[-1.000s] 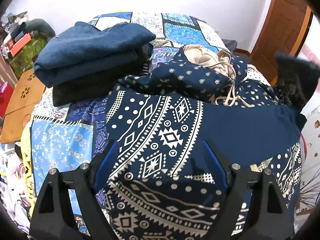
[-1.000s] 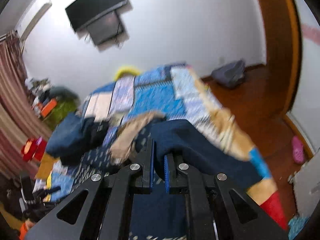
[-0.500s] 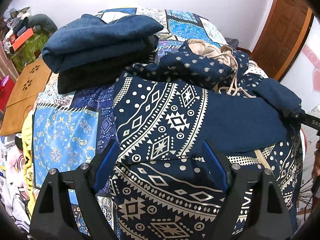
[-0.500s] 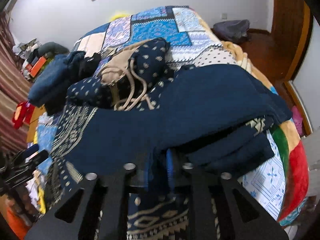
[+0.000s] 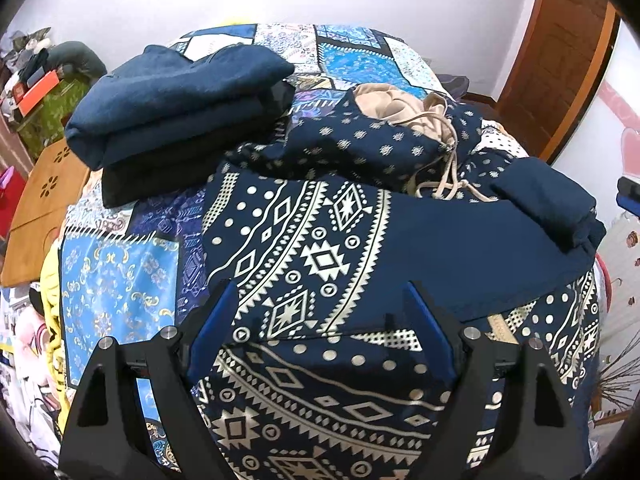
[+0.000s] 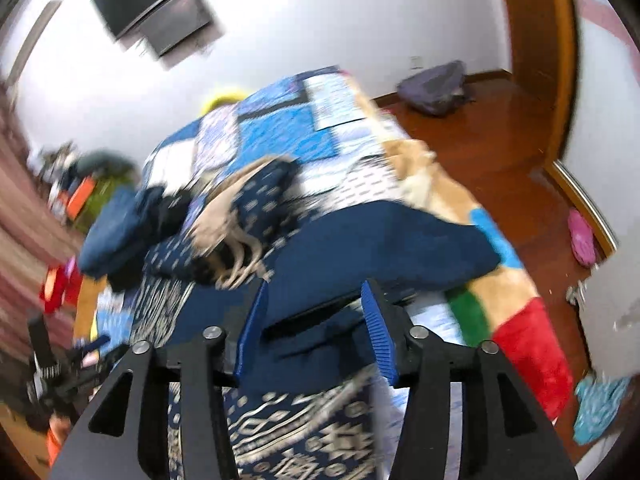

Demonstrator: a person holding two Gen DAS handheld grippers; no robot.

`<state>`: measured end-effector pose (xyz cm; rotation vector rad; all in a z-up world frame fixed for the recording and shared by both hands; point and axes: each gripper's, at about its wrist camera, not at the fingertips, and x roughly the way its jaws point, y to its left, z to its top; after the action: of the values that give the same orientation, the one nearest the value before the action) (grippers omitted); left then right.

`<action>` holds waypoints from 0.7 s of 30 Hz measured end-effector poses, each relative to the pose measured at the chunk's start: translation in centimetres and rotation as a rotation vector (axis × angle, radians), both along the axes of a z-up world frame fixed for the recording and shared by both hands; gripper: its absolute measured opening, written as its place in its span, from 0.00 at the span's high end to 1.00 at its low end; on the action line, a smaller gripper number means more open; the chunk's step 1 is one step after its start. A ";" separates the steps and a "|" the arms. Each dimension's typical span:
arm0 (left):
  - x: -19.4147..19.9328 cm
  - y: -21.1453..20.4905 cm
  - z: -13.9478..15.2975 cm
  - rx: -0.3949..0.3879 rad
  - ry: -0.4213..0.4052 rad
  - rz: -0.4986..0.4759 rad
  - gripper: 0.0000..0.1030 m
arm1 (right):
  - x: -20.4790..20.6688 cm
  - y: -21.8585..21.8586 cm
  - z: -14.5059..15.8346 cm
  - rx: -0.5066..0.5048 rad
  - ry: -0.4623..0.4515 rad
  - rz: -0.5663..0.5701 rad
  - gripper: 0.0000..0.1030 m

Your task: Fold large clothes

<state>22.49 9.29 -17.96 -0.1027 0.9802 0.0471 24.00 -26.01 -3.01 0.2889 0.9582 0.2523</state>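
A large navy garment with a cream geometric print [image 5: 320, 264] lies spread on the bed, its plain navy part folded over the right side; it also shows in the right wrist view [image 6: 372, 248]. My left gripper [image 5: 320, 292] is open and empty just above the printed cloth. My right gripper [image 6: 312, 286] is open over the folded navy edge, holding nothing; that view is blurred.
A stack of folded dark blue clothes [image 5: 176, 96] lies at the bed's back left. A navy dotted garment with beige lining and drawstrings [image 5: 384, 136] is bunched behind. The patchwork bedspread [image 5: 116, 276] covers the bed. A wooden door [image 5: 568, 40] stands at right.
My right gripper carried the navy edge over onto the garment, then opened and let it go. It has since pulled back and tilted up. The left gripper stayed open in place.
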 end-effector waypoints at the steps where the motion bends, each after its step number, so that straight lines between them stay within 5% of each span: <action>1: 0.1 -0.1 0.0 0.002 -0.001 -0.002 0.19 | 0.3 -0.9 -0.2 0.011 0.007 -0.031 0.53; 15: 1.8 -1.2 -1.6 -0.005 0.049 -0.006 0.19 | 4.6 -8.3 -10.1 0.258 0.256 -0.286 0.53; 21: 2.1 -1.2 -2.2 -0.001 0.065 -0.001 0.19 | 6.1 -8.7 -11.3 0.304 0.246 -0.334 0.54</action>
<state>24.60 8.11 -20.12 -0.1023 1.0451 0.0490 30.10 -34.74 -14.30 0.7654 1.0960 0.0544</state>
